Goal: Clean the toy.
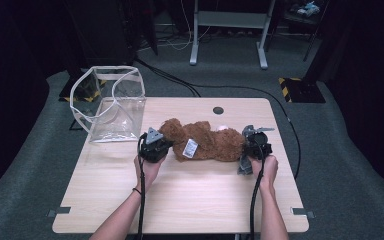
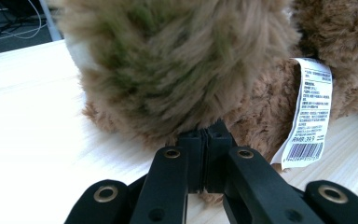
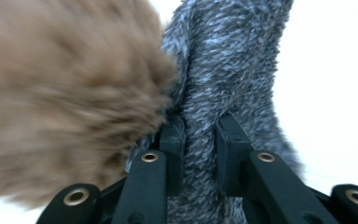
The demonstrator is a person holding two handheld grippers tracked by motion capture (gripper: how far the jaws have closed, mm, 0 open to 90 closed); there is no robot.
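Black claw [image 3: 200, 140], grey knit scarf [image 3: 228, 70]

You've got one brown teddy bear [image 1: 205, 141], one grey knitted cloth [image 1: 243, 161], one clear bag [image 1: 111, 106], one white tag [image 1: 190, 148], all on one table [image 1: 180, 200], two grippers working

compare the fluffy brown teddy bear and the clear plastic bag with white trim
The fluffy brown teddy bear is opaque fur, lying on its side at mid-table; the clear plastic bag with white trim is see-through and stands open at the far left corner. Grippers flank the bear; none is near the bag. Both rest on the wooden table.
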